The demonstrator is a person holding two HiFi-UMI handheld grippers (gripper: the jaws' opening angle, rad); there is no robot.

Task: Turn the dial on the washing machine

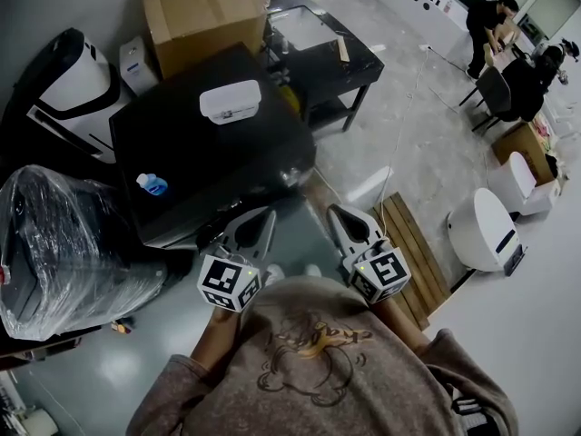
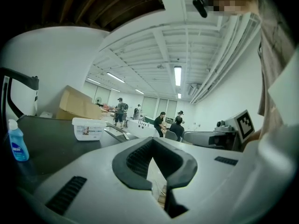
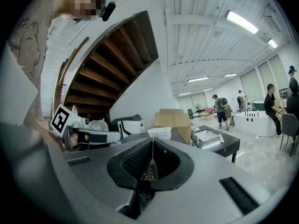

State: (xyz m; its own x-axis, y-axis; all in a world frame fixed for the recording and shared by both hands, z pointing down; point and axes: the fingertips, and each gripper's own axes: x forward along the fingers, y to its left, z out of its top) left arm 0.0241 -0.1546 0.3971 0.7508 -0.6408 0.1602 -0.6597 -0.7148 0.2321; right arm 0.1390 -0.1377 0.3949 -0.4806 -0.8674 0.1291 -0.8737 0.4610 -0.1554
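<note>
right claw (image 3: 152, 141) jaws together, empty; left claw (image 2: 152, 140) likewise.

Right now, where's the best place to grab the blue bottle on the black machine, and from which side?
Grip the blue bottle across its body below the white cap, coming level from the front edge of the black machine. It stands upright, apart from the white tub.
</note>
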